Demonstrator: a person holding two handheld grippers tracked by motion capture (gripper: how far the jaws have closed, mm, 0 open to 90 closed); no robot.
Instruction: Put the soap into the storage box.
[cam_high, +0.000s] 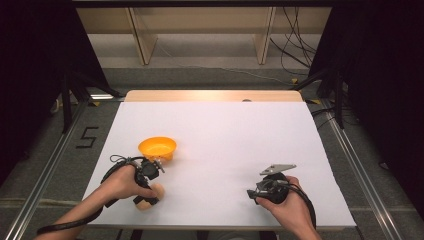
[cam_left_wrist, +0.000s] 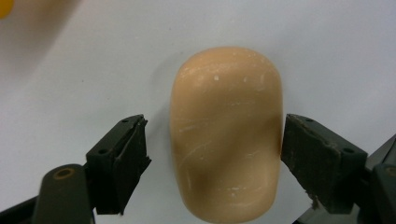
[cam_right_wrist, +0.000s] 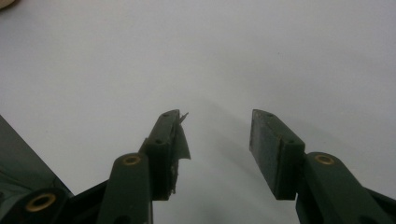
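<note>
Bread roll (cam_left_wrist: 227, 133) sits on the white table (cam_high: 225, 135), just in front of the orange bowl (cam_high: 157, 148). We've got our left gripper (cam_left_wrist: 215, 140) spread wide around it, one pad (cam_left_wrist: 312, 150) touching its side, the other just off. Well right of the bowl, our right gripper (cam_right_wrist: 215, 135) hangs released, holding nothing.

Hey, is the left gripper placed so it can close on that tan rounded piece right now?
Probably yes. The left gripper is open with the tan rounded piece between its jaws; one jaw looks to touch it, the other stands slightly off, with nothing between.
</note>
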